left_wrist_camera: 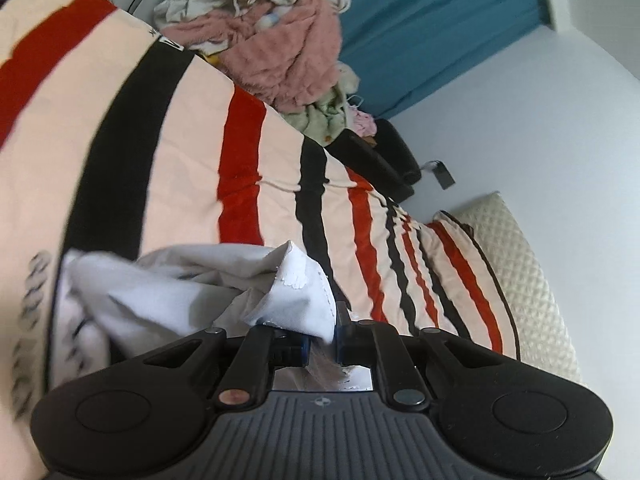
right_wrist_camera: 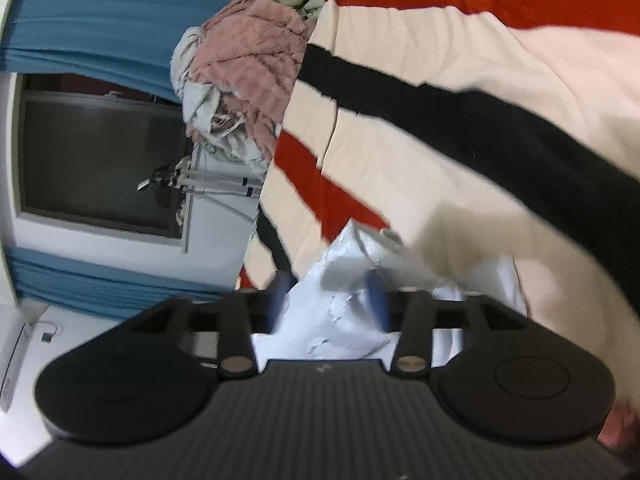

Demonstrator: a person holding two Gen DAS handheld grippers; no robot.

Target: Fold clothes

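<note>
Holding the white garment (left_wrist_camera: 192,292) bunched, unfolded, over the striped bed (left_wrist_camera: 180,140), both your left gripper (left_wrist_camera: 322,342) and right gripper (right_wrist_camera: 328,304) have jaws pinching it; the pile of clothes (left_wrist_camera: 276,40) waits.

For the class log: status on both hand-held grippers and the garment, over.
Left hand-held gripper shut on white garment. Right hand-held gripper pinching it too, blurred. Garment over striped blanket. Clothes pile behind, clear.

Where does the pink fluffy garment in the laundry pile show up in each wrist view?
Left wrist view: the pink garment sits at upper centre, in the pile beyond the striped blanket, left of the blue curtain.
Right wrist view: the pink garment is at upper left of centre, right of the curtain.
Shared landmark: the blanket's edge, which borders the garment in both views.
</note>
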